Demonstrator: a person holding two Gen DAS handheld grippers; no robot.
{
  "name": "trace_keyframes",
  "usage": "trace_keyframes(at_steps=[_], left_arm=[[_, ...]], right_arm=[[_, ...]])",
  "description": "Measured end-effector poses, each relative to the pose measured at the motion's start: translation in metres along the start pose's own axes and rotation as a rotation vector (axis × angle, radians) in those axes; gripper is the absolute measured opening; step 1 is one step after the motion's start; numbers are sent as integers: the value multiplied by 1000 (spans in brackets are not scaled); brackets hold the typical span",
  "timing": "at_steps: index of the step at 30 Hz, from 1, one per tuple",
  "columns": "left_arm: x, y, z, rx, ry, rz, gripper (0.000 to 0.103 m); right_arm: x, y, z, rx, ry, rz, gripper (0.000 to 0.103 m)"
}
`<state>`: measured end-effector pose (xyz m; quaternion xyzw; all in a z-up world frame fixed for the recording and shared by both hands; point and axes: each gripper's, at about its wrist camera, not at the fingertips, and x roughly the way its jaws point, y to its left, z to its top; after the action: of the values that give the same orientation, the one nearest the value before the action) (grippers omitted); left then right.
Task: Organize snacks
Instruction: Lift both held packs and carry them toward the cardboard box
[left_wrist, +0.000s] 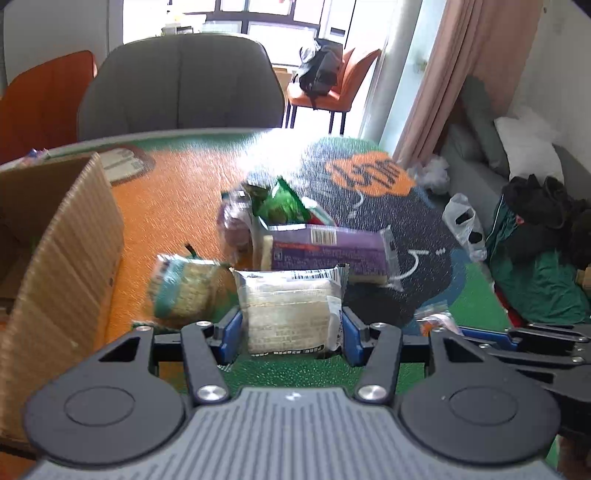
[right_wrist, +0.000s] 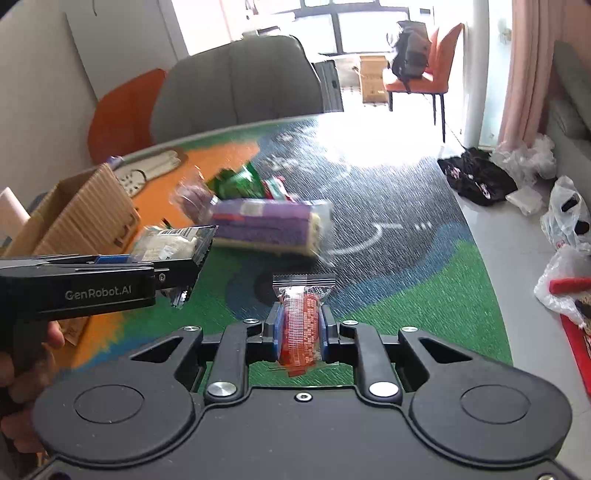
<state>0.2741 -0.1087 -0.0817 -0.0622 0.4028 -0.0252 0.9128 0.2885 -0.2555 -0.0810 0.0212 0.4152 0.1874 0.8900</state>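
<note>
Cardboard box (left_wrist: 70, 236) stands at the far left, the likely destination. Beside it the left gripper (left_wrist: 291, 326) pinches a pale cracker pack (left_wrist: 291, 310) across its width; stiff but brittle, it wants gentle pressure. Farther right, the right gripper (right_wrist: 299, 332) is clamped on a small red sachet (right_wrist: 300, 325): light, slippery film, best held mid-body.
</note>
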Motion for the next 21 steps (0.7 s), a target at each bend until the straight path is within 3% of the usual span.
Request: trace_keyframes(at_steps=[21], left_arm=[[-75,41,28,-21,-110,11,54]], right_arm=[[-25,69,44,-71,-131,83,17]])
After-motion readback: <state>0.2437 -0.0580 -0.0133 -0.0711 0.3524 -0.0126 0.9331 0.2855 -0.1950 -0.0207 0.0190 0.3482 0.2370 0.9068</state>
